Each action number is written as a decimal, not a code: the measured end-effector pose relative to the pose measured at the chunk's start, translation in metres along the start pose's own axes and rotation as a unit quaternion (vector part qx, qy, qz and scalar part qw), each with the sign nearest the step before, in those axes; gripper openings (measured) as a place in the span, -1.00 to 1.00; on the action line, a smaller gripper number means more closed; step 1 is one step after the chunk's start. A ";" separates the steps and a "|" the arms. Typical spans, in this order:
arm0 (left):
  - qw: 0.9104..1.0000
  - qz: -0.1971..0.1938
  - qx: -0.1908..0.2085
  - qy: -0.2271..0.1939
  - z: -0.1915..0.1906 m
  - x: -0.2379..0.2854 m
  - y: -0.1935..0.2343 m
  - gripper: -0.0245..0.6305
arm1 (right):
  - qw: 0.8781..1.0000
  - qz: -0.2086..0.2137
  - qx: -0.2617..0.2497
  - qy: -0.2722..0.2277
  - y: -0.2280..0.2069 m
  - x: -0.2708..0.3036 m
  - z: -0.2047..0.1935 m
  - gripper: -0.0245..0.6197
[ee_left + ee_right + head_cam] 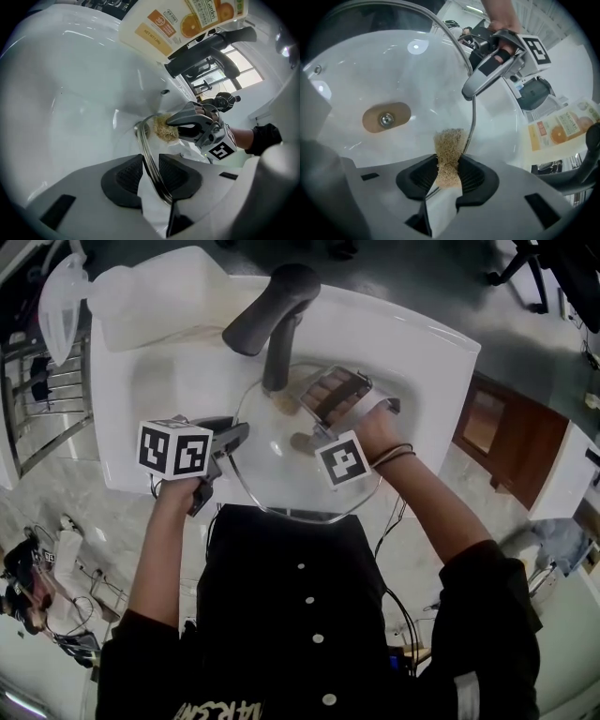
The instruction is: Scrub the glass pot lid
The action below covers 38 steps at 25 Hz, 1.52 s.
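Left gripper (150,177) is clamped on the steel rim of the glass lid (142,136), holding it tilted in the sink (427,348). Right gripper (449,177) pinches a tan scrub pad (449,147), and the pad sits further along that same rim. The lid's broad face spreads away to the pad's left, toward the knob screw (386,120). Right's nearer for the scrubbing, I'd say. Beyond stands the black faucet (272,315).

Domestic washing-up spot, white basin (422,348), black tap (279,310), orange-labelled bottle (180,21), marbled floor (56,488)
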<state>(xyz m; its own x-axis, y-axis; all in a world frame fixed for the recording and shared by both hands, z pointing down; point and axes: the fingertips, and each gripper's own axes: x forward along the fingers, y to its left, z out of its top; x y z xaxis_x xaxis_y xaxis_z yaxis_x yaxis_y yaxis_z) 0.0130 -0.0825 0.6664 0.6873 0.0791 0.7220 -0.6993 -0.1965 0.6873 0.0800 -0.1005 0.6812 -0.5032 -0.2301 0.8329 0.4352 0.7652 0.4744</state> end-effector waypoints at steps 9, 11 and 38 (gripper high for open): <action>1.000 0.007 0.005 -0.004 0.003 -0.001 -0.002 -0.55 | 0.989 0.089 -0.084 0.083 0.027 -0.021 -0.043 -0.49; 1.000 0.006 0.004 -0.006 0.003 -0.001 -0.003 -0.55 | 0.986 0.105 -0.091 0.090 0.033 -0.027 -0.048 -0.49; 1.000 0.026 0.009 -0.009 0.006 -0.005 0.000 -0.55 | 0.999 -0.028 -0.011 0.015 -0.010 -0.046 -0.010 -0.49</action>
<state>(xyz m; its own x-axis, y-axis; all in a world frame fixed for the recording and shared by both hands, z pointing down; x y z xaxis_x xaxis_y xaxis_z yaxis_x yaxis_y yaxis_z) 0.0105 -0.0883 0.6628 0.6545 0.0503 0.7544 -0.7301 -0.2175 0.6478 0.1060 -0.1036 0.6410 -0.5042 -0.2898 0.8135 0.4235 0.7380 0.5254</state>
